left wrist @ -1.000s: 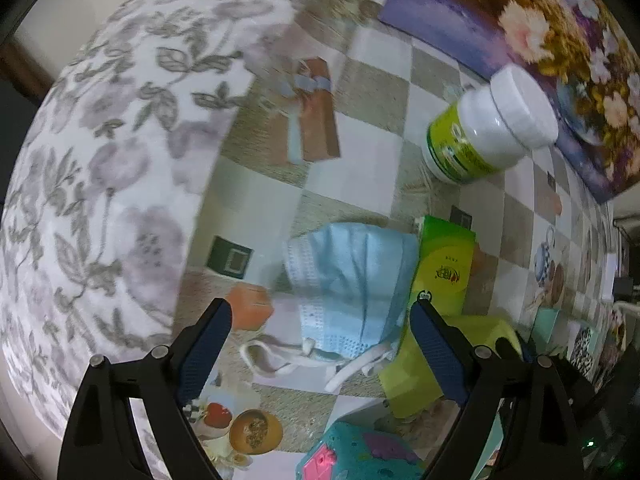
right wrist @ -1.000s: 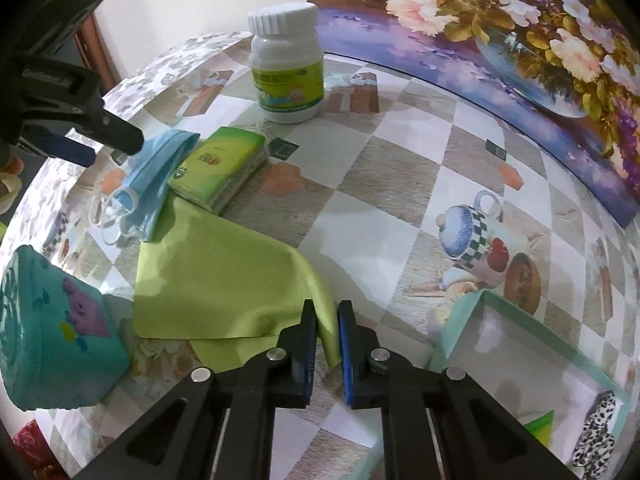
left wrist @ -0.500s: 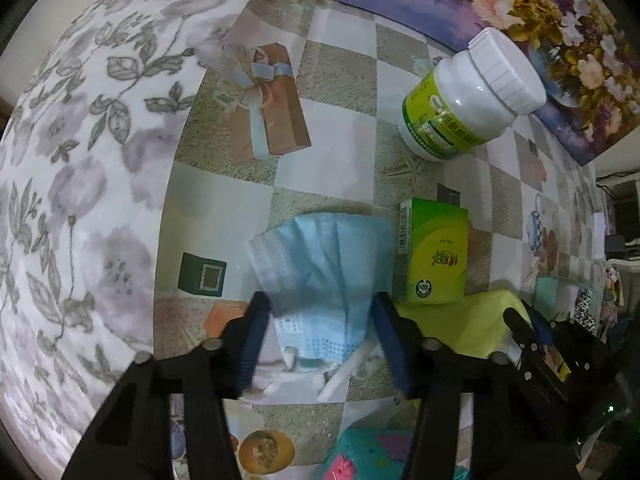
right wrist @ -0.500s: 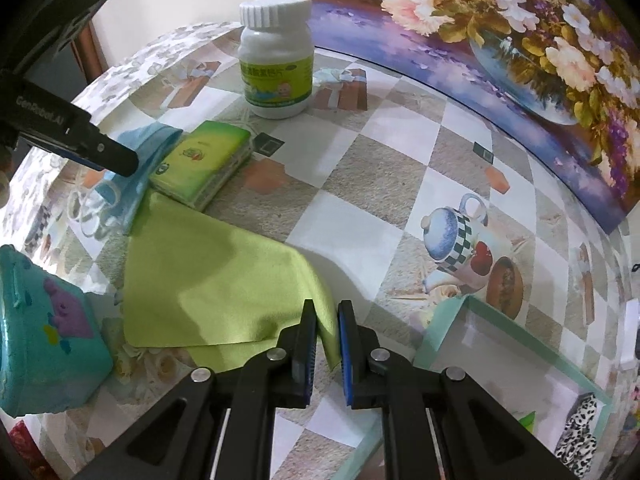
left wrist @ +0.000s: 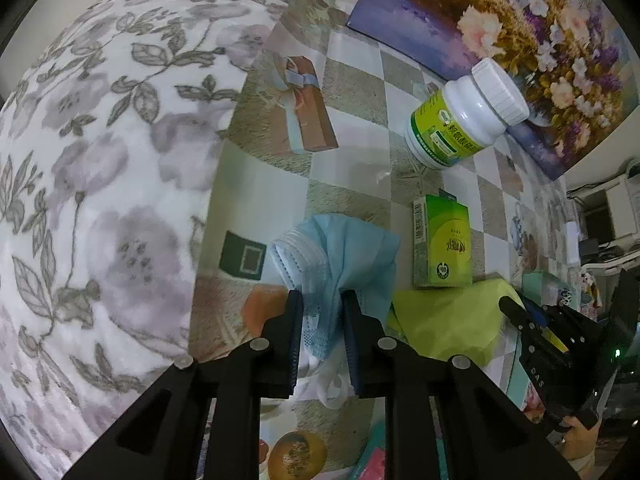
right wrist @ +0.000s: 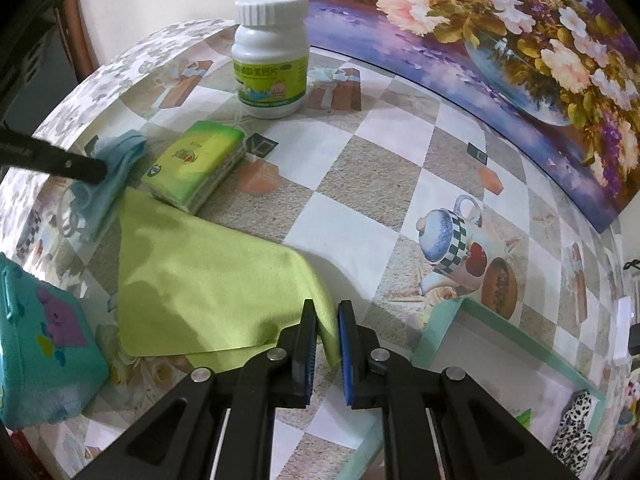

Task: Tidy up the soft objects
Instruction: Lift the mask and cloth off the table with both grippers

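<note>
My left gripper (left wrist: 322,304) is shut on a light blue face mask (left wrist: 344,256), bunched between the pads and lifted a little off the table; the mask also shows in the right wrist view (right wrist: 116,160). My right gripper (right wrist: 326,320) is shut on the near corner of a lime green cloth (right wrist: 208,280) that lies spread on the table; the cloth also shows in the left wrist view (left wrist: 444,320). A green tissue pack (right wrist: 196,168) lies between mask and cloth.
A white pill bottle (right wrist: 272,56) stands at the back by a flower painting (right wrist: 500,28). A teal pouch (right wrist: 40,348) lies at the left front. A mint-edged tray (right wrist: 496,328) with a leopard-print item (right wrist: 572,420) sits at the right.
My left gripper has closed from wide open onto the blue mask and pinched it up. My right gripper has stayed shut on the green cloth, shifting only slightly.
</note>
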The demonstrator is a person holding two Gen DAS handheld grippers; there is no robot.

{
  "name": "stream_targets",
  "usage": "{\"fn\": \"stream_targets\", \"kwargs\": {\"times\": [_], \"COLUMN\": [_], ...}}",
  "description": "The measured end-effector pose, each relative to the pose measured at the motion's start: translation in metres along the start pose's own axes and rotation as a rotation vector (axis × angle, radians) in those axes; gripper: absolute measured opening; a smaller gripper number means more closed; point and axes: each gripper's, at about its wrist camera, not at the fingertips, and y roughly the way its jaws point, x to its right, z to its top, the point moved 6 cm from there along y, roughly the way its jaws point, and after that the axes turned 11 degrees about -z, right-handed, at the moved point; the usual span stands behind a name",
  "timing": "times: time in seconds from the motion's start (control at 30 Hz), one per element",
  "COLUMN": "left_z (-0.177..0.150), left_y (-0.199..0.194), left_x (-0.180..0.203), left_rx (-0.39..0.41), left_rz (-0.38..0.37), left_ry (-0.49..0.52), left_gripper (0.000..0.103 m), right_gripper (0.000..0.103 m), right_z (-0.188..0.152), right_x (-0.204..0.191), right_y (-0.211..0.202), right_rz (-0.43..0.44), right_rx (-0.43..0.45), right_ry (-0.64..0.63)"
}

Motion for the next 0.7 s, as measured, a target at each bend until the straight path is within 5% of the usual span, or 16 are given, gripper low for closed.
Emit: {"fn": "stream_targets", "kwargs": {"times": [0.7], "left_z": [-0.034], "left_y": [-0.028], "left_x": [-0.024], "left_rx": [0.105], "left_rz": [-0.118], "left_ry": [-0.012], "left_gripper": [0.015], "right_gripper": [0.007], "right_z": [0.004], "right_x": [0.004], "right_y": [0.0], "right_rz": [-0.044], "right_rx": [-0.021], "right_ry": [0.068]}}
